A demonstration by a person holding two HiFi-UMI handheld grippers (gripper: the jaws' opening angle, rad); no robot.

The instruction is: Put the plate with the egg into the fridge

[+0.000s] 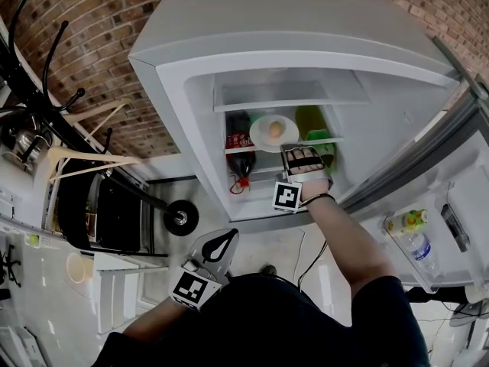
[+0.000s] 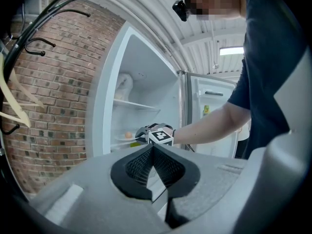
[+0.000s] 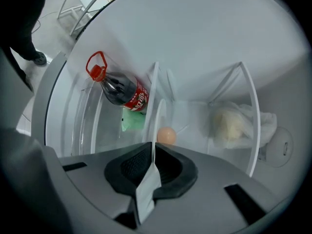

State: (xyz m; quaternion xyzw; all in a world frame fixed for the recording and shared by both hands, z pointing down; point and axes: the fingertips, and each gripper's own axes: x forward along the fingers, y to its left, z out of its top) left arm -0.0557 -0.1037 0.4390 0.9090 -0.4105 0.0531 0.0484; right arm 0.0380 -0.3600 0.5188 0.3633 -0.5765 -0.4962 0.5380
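The white plate [image 1: 260,134] with the egg [image 1: 275,129] rests on a middle shelf inside the open fridge [image 1: 199,98]. My right gripper [image 1: 293,151] reaches in at the plate's near edge. In the right gripper view the plate's rim [image 3: 155,106] runs edge-on between the pads, the egg [image 3: 166,135] sits just beyond them, and the right gripper [image 3: 152,147] is shut on the rim. My left gripper [image 1: 221,245] hangs back outside the fridge, low and to the left. Nothing lies between the meeting pads of the left gripper [image 2: 153,150]. From there the egg [image 2: 128,135] is a small dot on the shelf.
A dark cola bottle [image 1: 239,155] with a red cap lies left of the plate, and a green item [image 1: 313,125] sits to its right. A bag of pale food [image 3: 234,123] sits on the shelf above. The open door [image 1: 412,235] at right holds bottles. A wooden hanger [image 1: 76,159] stands left by the brick wall.
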